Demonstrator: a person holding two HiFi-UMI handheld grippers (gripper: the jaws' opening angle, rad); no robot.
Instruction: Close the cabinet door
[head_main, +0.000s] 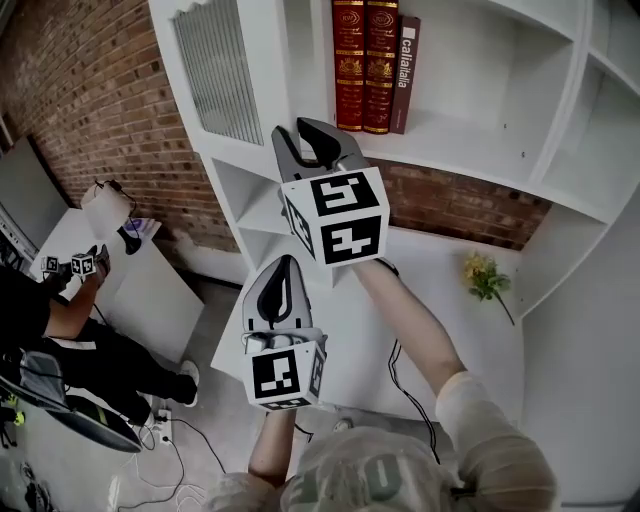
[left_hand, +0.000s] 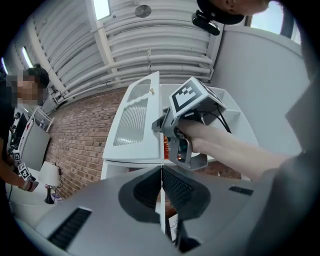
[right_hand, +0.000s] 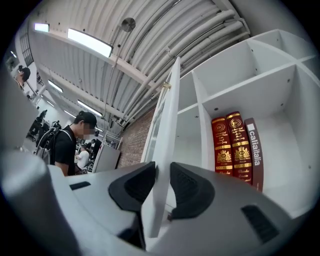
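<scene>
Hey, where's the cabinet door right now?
Head view, upper left: the cabinet door stands swung open, left of the red books, its edge clamped by the right gripper.

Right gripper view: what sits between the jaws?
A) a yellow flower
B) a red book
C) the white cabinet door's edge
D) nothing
C: the white edge of the cabinet door runs up between the two pads of the right gripper, which close on it. The red books stand apart on the shelf behind.
</scene>
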